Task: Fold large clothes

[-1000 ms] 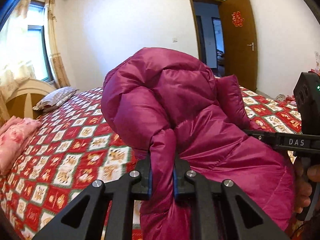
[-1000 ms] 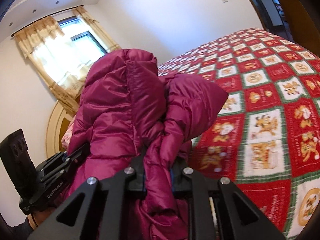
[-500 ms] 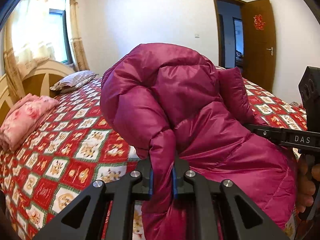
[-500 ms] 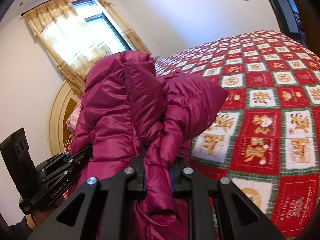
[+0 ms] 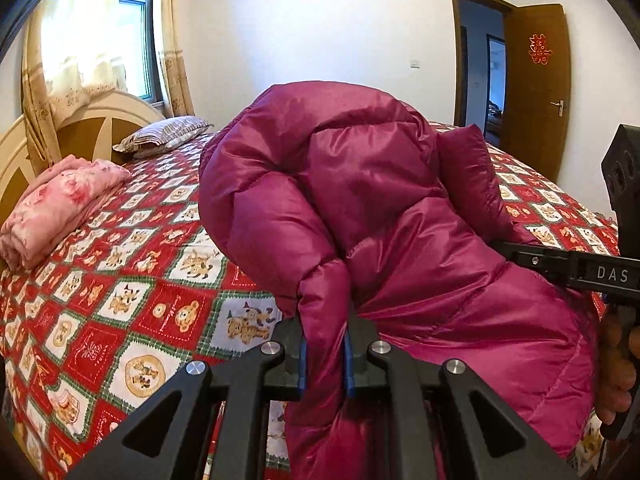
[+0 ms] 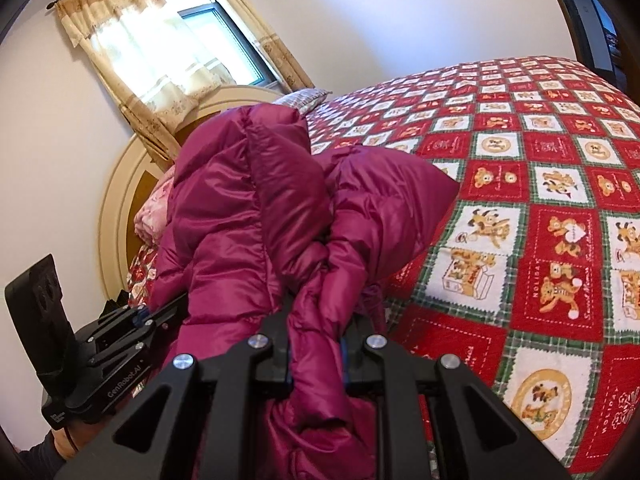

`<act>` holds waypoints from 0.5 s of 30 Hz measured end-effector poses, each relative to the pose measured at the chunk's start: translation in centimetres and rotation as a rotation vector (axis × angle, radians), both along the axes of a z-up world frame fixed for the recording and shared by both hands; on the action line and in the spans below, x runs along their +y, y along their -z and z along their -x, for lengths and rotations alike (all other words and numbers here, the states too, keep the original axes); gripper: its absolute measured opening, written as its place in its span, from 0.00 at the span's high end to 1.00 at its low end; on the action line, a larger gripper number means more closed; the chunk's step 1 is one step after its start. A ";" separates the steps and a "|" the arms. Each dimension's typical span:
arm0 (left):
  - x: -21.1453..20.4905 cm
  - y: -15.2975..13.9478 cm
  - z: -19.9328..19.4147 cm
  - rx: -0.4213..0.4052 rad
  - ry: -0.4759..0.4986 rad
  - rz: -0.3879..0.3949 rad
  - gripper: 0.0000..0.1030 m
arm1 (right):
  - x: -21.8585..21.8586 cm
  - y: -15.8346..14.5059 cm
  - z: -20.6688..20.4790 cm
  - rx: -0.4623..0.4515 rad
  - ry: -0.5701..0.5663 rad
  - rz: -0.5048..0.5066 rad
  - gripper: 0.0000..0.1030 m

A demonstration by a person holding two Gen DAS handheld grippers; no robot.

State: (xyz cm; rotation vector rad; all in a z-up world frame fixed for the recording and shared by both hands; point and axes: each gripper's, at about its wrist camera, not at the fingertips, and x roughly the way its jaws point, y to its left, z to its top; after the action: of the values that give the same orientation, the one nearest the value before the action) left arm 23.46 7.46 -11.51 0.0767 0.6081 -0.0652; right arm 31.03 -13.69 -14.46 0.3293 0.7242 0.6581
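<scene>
A puffy magenta down jacket (image 5: 360, 200) hangs bunched between both grippers above the bed. My left gripper (image 5: 324, 354) is shut on a thick fold of its quilted fabric, which bulges up between the blue pads. In the right wrist view the same jacket (image 6: 248, 208) fills the middle, and my right gripper (image 6: 316, 354) is shut on another padded fold. Each gripper shows in the other's view: the right one (image 5: 592, 276) at the right edge with a hand on its handle, the left one (image 6: 104, 344) at the lower left. The jacket's lower part drops out of sight below the fingers.
A bed (image 6: 540, 240) with a red, white and green bear-patterned cover lies beneath. A folded pink cloth (image 5: 56, 204) and a striped pillow (image 5: 164, 138) sit by the cream headboard (image 5: 92, 120). Curtains (image 6: 132, 40) frame a window; a brown door (image 5: 536, 88) stands open.
Both grippers have swung together with the jacket toward the headboard side, sinking slightly. More of the window, pillow and pink cloth has come into view. The grips are unchanged.
</scene>
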 end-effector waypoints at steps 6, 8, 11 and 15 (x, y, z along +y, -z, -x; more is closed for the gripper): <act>0.6 0.5 -0.5 0.013 -0.010 0.007 0.88 | 0.9 0.3 -0.3 0.016 0.002 0.023 0.81; 0.9 1.0 -0.7 0.022 -0.014 0.003 0.88 | 1.4 0.5 -0.4 0.029 0.005 0.032 0.81; 1.7 1.9 -1.1 0.045 -0.027 0.008 0.88 | 2.1 1.0 -0.7 0.044 0.006 0.041 0.81; 2.3 2.9 -1.4 0.059 -0.038 0.015 0.87 | 2.6 1.6 -1.1 0.059 0.011 0.051 0.81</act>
State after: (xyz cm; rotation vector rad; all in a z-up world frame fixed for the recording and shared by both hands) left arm 24.82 9.79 -14.39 0.0493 0.6677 -0.0356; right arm 32.13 -11.07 -16.10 0.3066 0.7939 0.6207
